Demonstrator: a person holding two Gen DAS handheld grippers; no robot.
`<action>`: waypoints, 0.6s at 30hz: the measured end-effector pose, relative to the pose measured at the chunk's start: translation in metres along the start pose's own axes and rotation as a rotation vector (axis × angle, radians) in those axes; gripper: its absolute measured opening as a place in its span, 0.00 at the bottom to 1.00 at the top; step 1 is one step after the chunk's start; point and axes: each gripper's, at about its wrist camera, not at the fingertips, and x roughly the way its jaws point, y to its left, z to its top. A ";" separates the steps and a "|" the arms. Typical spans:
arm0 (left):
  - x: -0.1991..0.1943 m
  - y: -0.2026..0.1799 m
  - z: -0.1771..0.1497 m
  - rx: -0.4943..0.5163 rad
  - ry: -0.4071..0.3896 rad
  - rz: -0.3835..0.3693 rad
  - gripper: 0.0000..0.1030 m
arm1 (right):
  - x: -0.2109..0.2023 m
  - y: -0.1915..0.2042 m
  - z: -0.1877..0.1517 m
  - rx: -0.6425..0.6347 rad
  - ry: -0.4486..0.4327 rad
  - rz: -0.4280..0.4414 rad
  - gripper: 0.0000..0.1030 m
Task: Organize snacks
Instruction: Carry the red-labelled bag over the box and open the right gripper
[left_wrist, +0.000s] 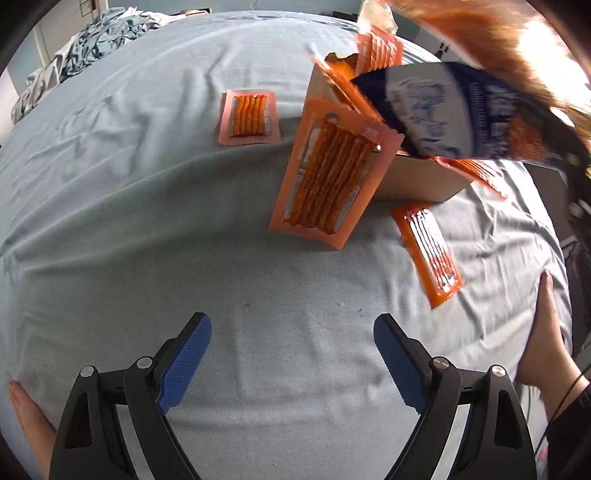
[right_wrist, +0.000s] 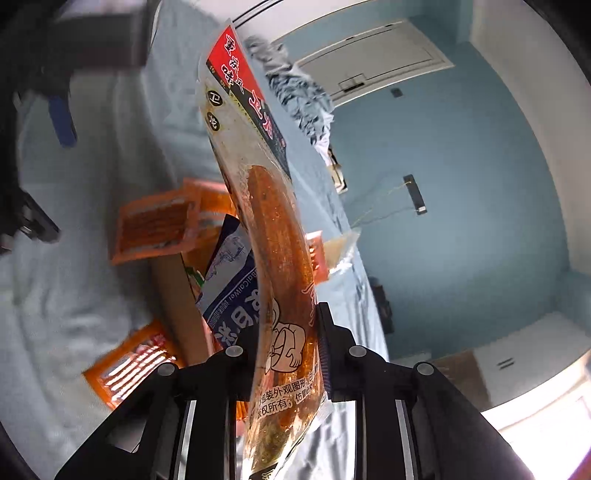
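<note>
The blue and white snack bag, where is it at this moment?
In the left wrist view the blue and white snack bag is at upper right, standing tilted in the cardboard box on the bed, among orange packets.

Box (left_wrist: 417, 177) on bed (left_wrist: 184, 221); packets inside, leaning, lying beside it

Bed (left_wrist: 184, 229): pale blue-grey sheet, wrinkled. Cardboard box (left_wrist: 417, 177) toward right edge. Flat orange packet (left_wrist: 248, 117) at middle, left of box. Second orange packet (left_wrist: 430, 253) just nearside of box. Crumpled bedding (left_wrist: 88, 48) at far left corner. Bare feet at near corners.
</note>
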 end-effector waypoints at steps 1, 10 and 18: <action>0.002 0.001 0.001 -0.005 0.005 0.003 0.88 | 0.000 0.002 -0.003 -0.017 -0.019 -0.013 0.18; 0.003 0.000 -0.001 -0.015 0.010 0.012 0.88 | -0.018 0.041 -0.024 -0.206 -0.143 -0.109 0.18; 0.001 -0.016 -0.003 0.039 -0.004 0.007 0.88 | 0.042 0.020 -0.022 -0.180 -0.105 -0.199 0.18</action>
